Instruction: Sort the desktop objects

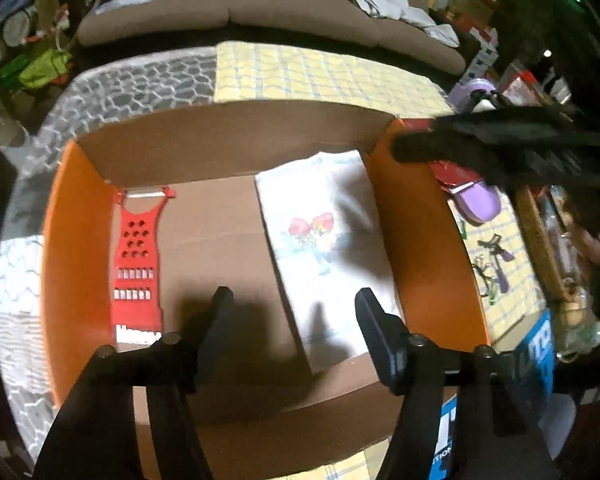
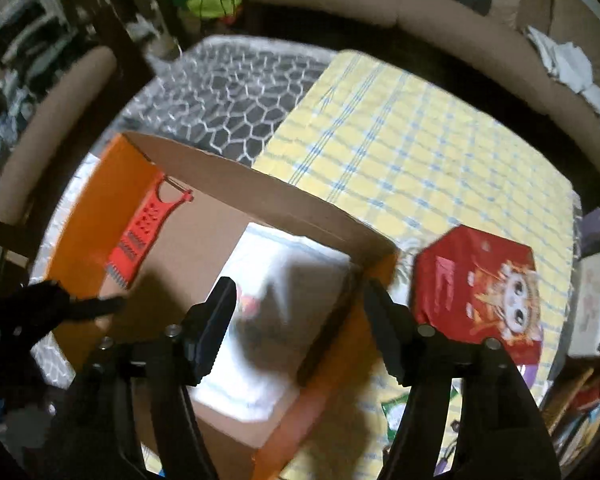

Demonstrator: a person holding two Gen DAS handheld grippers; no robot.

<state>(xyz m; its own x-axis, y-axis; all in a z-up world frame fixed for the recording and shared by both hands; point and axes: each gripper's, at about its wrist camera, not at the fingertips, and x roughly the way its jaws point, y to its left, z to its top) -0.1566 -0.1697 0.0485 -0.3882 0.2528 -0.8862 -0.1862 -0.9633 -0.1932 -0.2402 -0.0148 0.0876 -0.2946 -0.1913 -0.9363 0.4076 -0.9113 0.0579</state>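
Desktop objects are found partly sorted already: a red grater [image 1: 136, 264] and a white printed pack [image 1: 327, 248] lie flat on the floor of the orange-walled cardboard box [image 1: 236, 144], the grater ahead and to the left of the left gripper [image 1: 294, 304], the pack just ahead of it and reaching under its right finger. Both tongs are seen with jaws standing apart and nothing between them. The left gripper is held over the box interior; the right gripper [image 2: 300, 300] is poised astride the box's right wall, one finger over the pack and the other over the orange wall's outer side. Beyond that wall, to the right of the right gripper, a red packet with a cartoon face [image 2: 475, 284] rests on the yellow checked cloth [image 2: 399, 152], apparently still to be sorted; a purple item [image 1: 479, 204] and small tangled pieces [image 1: 491, 256] are also seen outside the box in the left wrist view. Trouble could arise if the right gripper is lowered where it is, since the wall could be struck or pinched and the box dragged across the cloth. The red packet is judged to be glossy and slack, so a shallow pinch may slip. The two tongs are close together, and a clash is possible if both are moved at once.
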